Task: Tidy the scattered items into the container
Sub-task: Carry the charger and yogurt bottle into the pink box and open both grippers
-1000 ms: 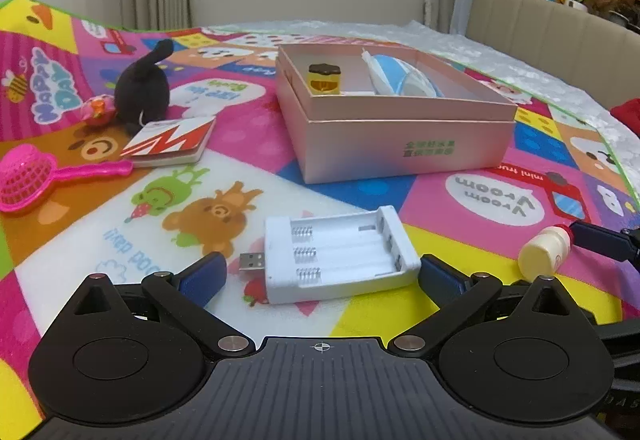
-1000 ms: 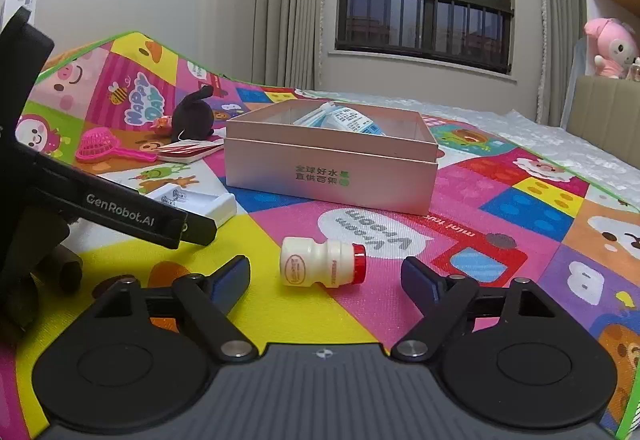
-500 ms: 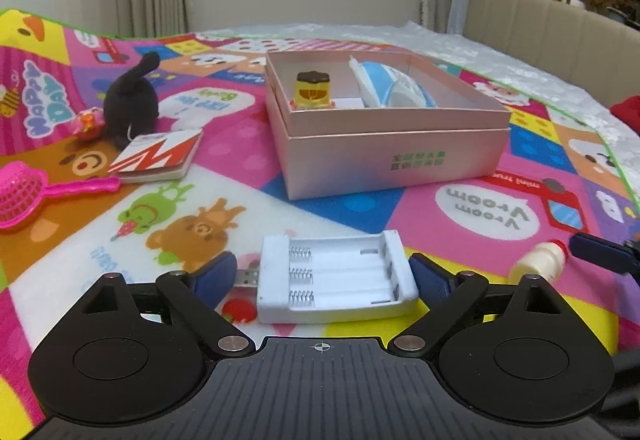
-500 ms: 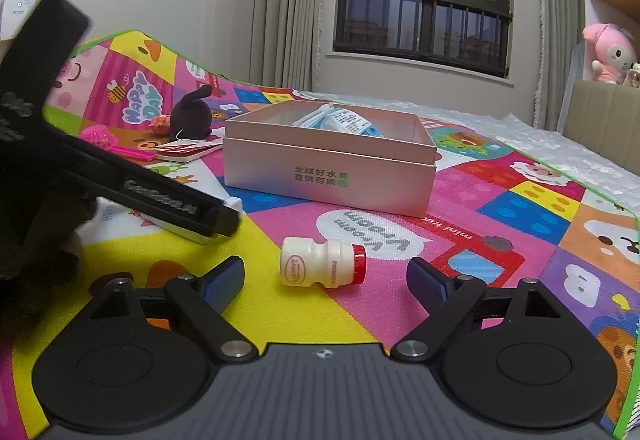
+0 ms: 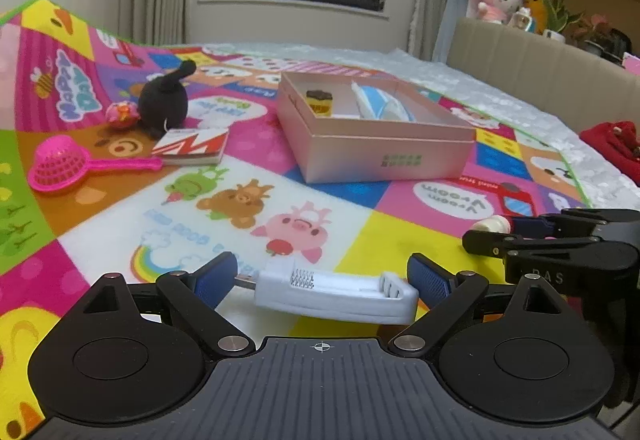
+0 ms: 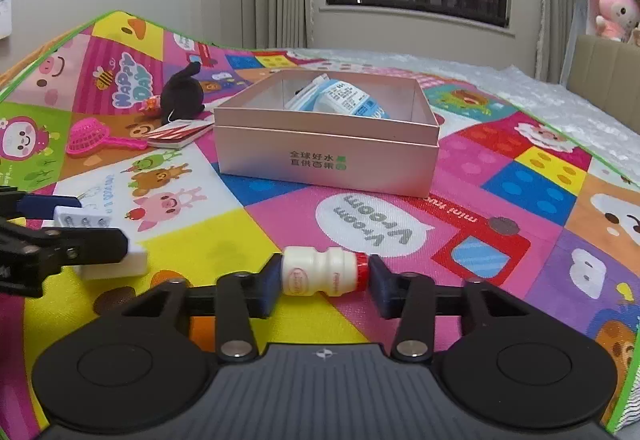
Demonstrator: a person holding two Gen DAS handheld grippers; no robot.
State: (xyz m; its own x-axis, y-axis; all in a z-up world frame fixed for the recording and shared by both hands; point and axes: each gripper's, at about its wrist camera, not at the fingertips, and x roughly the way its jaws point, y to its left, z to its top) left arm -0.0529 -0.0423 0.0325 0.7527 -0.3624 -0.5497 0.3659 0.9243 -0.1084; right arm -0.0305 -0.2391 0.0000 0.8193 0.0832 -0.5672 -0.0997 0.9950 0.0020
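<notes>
On the mat (image 6: 520, 175), the plush toy (image 6: 182, 95), booklet (image 6: 178, 131) and scoop (image 6: 90, 133) lie left of the box (image 6: 320, 163); a carton (image 6: 340, 101) sits inside it.

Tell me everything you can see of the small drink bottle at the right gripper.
The small drink bottle is cream-white plastic by its look, waisted, with a red foil cap and a round red logo on its side. It lies on its side on the play mat, cap to the right. The right gripper, whose jaws have just been closing, clamps it end to end: one blue pad on its base, the other on the cap.
</notes>
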